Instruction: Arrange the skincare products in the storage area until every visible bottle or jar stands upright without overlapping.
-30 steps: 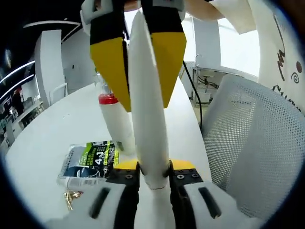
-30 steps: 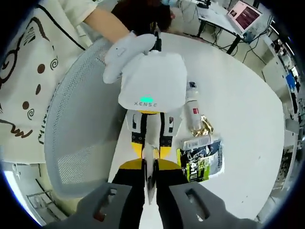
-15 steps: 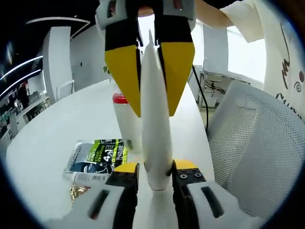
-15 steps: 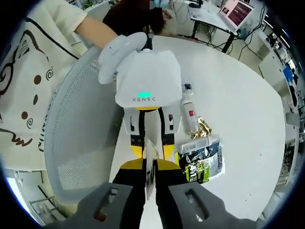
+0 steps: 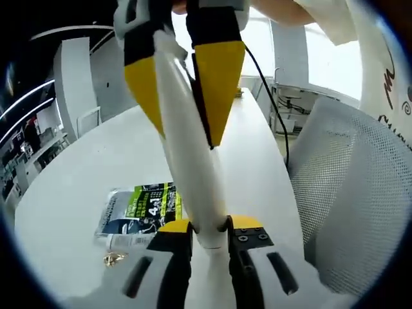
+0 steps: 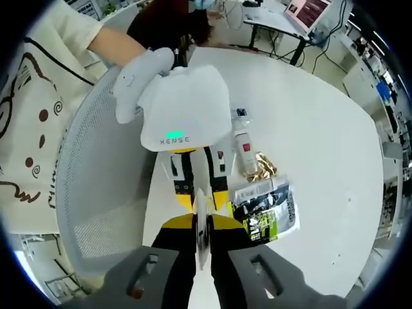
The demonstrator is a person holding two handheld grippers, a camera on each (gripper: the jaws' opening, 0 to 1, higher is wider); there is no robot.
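A long white plastic tube (image 5: 187,154) is pinched at both ends — the left claw (image 5: 209,233) at its base, the right claw (image 5: 174,84) at its top. It is held above the white table (image 5: 77,174), beside the green-and-black flat packet (image 5: 138,209), leaning.

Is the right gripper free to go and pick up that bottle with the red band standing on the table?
Probably not yet: the right gripper and the left gripper both clamp the same white tube, so neither is free for the bottle.
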